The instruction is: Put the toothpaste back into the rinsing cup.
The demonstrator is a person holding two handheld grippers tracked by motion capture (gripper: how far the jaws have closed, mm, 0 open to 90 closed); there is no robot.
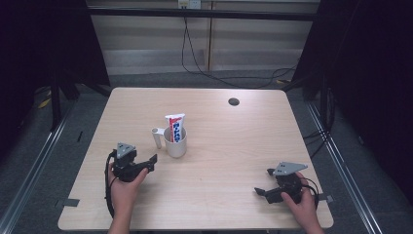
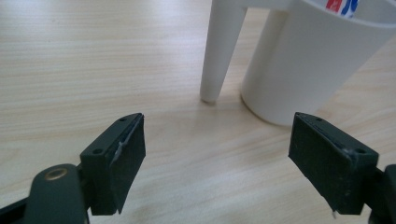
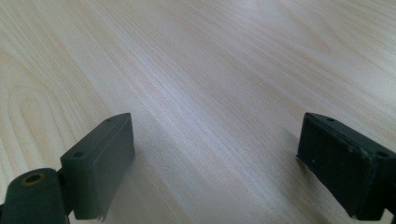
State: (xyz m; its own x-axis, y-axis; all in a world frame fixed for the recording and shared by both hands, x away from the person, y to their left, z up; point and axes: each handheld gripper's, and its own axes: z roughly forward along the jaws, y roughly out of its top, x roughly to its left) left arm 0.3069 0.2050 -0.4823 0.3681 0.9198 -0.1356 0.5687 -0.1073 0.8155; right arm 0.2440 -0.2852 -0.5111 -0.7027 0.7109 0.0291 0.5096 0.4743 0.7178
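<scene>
At the lower left of the high view, my left hand (image 1: pixel 125 187) rests on the pale wooden surface (image 1: pixel 229 161) with its left claw (image 1: pixel 148 163) pointing to the right, toward the white cup (image 1: pixel 176 144) near the frame's middle. A red, white and blue toothpaste tube (image 1: pixel 176 126) stands upright in that cup, and a slim white side tube (image 1: pixel 157 138) hangs off its left rim. At the lower right, my right hand (image 1: pixel 303 202) holds the right claw (image 1: pixel 265 183), aimed left, well apart from the cup.

In the left gripper view, my left claw (image 2: pixel 217 149) gapes wide with nothing between its jaws; the cup (image 2: pixel 308 65) and its side tube (image 2: pixel 219 56) stand just beyond, at upper right.

In the right gripper view, my right claw (image 3: pixel 215 156) is spread wide too, holding nothing, over the bare surface (image 3: pixel 210 70).
</scene>
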